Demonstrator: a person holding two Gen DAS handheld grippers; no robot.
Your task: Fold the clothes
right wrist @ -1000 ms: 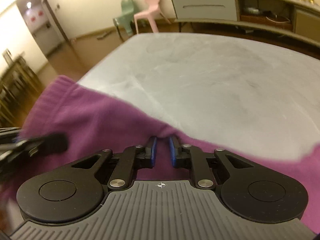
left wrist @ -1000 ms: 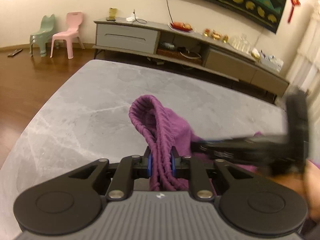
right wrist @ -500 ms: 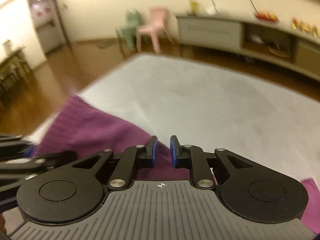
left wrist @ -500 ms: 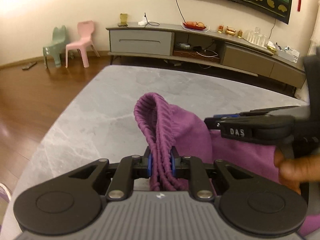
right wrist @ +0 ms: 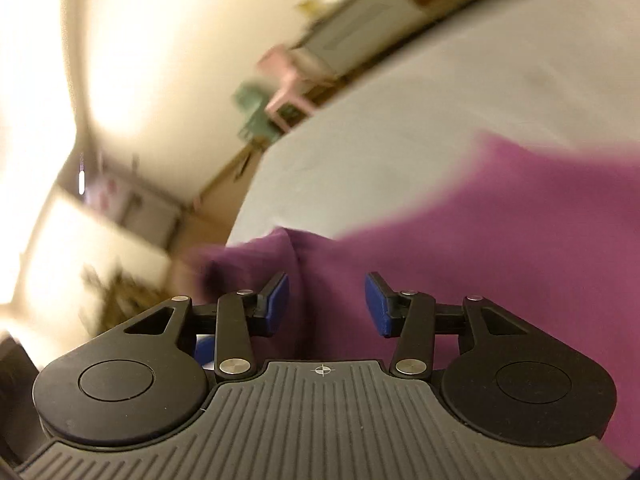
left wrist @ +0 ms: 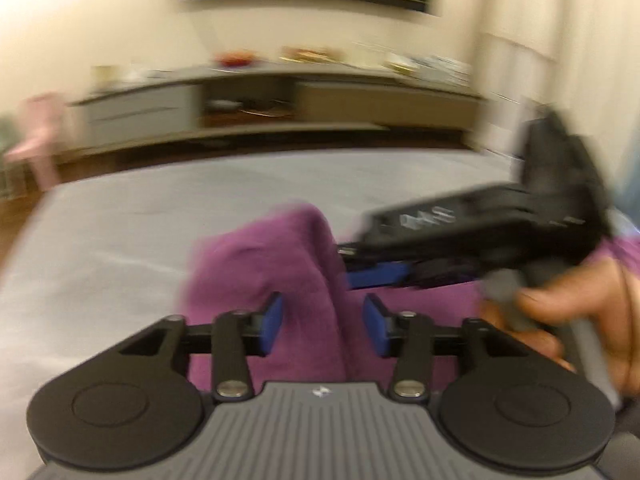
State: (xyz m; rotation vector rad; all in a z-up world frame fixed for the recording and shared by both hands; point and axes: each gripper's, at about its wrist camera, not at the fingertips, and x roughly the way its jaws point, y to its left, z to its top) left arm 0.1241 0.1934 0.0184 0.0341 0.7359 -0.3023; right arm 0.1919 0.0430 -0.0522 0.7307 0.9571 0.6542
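Grey counter [left wrist: 120, 240], sideboard behind, both views blurred. Purple garment [left wrist: 280, 248] heaped on the counter's near part — one fold rising between the left tongs [left wrist: 323, 322], apart. Right tongs [right wrist: 326, 306] likewise apart over the cloth — gripping nothing, probably between grasps.

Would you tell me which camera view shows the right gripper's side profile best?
The left wrist view: the right gripper crosses the frame side-on above the purple garment, with the hand holding it visible, though blurred. The right wrist view shows only its own open fingers from behind.
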